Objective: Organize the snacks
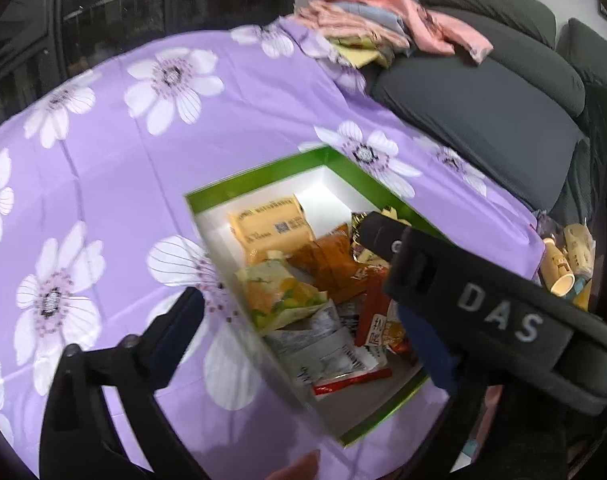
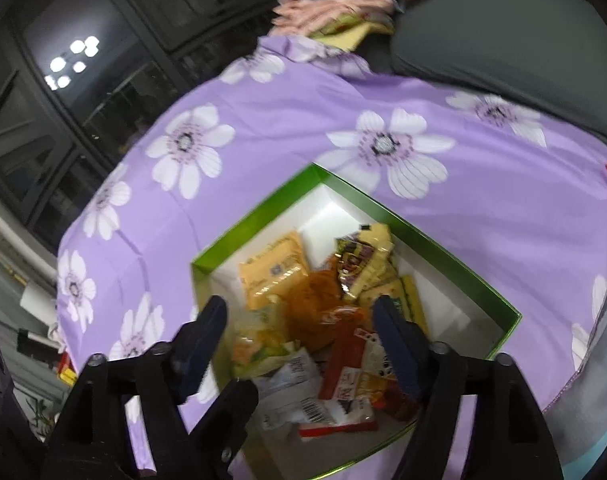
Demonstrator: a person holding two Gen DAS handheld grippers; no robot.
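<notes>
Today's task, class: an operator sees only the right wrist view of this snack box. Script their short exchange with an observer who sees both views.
Operator: My right gripper hangs open over the green box. Is the left gripper holding anything?
Observer: No. The left gripper is open and empty, with one finger over the purple cloth and the other over the snacks.
Operator: Is anything past the cloth's right edge?
Observer: Yes. Paper cups sit just beyond it, below the sofa.
</notes>
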